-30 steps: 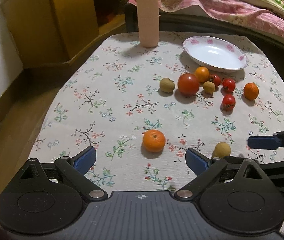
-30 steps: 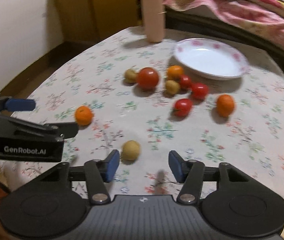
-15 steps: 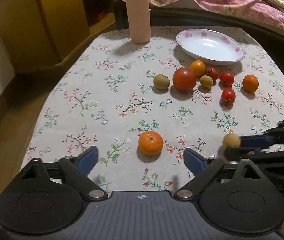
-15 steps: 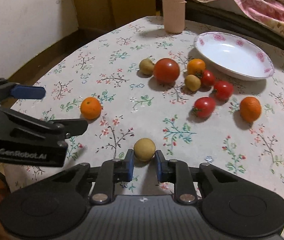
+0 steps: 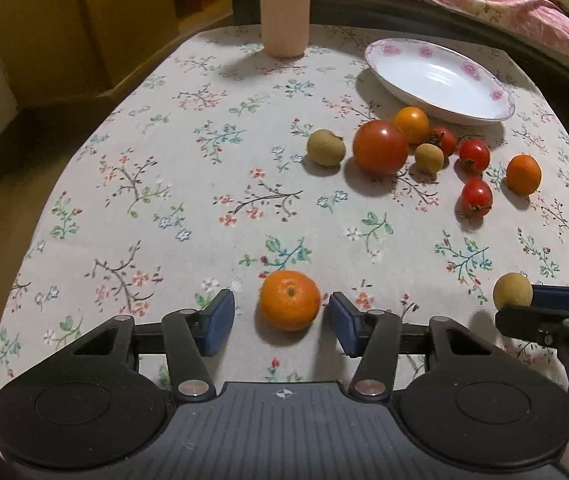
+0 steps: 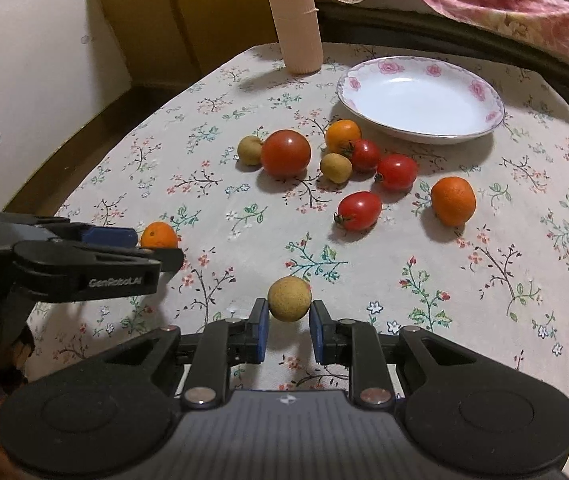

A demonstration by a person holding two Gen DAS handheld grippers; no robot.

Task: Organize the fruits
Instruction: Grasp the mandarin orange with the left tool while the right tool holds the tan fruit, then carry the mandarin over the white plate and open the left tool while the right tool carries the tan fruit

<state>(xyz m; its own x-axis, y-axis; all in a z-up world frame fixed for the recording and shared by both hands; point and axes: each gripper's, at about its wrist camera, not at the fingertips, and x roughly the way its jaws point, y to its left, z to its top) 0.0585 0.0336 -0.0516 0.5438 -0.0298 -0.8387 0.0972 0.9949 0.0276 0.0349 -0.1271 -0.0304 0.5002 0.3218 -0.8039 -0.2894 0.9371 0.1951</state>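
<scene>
tablecloth (image 5: 188, 168): floral, pale | plate (image 6: 480, 120): white, pink roses | mandarin (image 5: 289, 300): orange

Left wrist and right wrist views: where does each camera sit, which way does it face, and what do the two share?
Left wrist view: on the left gripper, angled down over the floral tablecloth; jaws closing around the mandarin; the right gripper enters at right.
Right wrist view: on the right gripper, facing the same way; pads clamped on the longan; the left gripper shows at left.
Shared: plate, big tomato, pink cylinder, both held fruits.
</scene>
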